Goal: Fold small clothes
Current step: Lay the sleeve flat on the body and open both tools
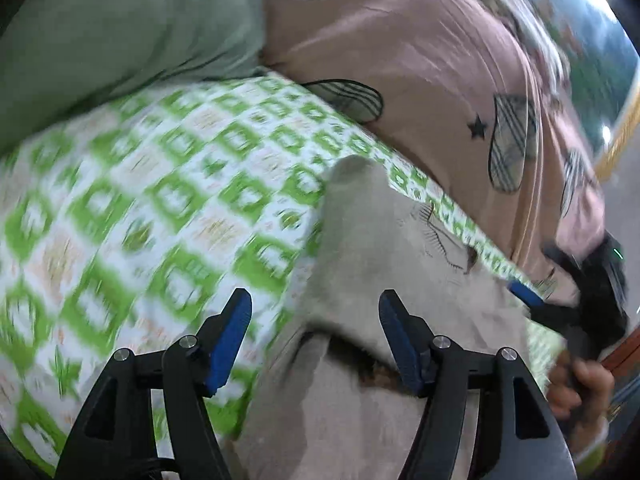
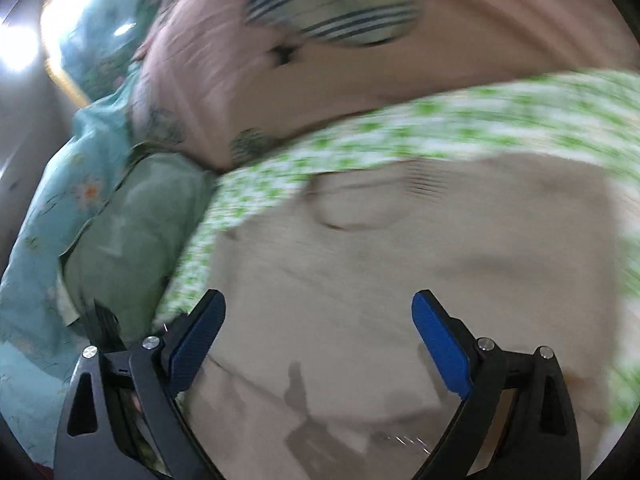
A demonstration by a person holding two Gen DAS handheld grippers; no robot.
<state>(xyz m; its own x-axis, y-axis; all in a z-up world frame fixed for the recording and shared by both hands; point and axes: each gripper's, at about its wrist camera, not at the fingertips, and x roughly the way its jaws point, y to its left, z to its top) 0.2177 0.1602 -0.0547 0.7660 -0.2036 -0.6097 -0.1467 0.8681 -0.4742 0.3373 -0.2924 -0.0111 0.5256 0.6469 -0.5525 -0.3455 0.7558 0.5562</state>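
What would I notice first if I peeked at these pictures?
Probably the bright green-and-white sheet spread across the bed, with a small beige garment lying on it. Both open grippers, left and right, hover over that garment. Behind it sits a big pink pillow with striped patches.

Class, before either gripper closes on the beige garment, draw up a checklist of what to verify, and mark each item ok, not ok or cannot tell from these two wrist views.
1. Left gripper open: ok, jaws stand apart.
2. Right gripper open: ok, jaws stand apart.
3. Beige garment lies on the green-and-white patterned sheet: ok.
4. Cloth between the left gripper's fingers: ok, a raised fold of the garment sits there.
5. Garment lying flat: not ok, it is humped and creased in the left wrist view.
6. Garment clear of the pink pillow and green pillow: cannot tell, both views are blurred.
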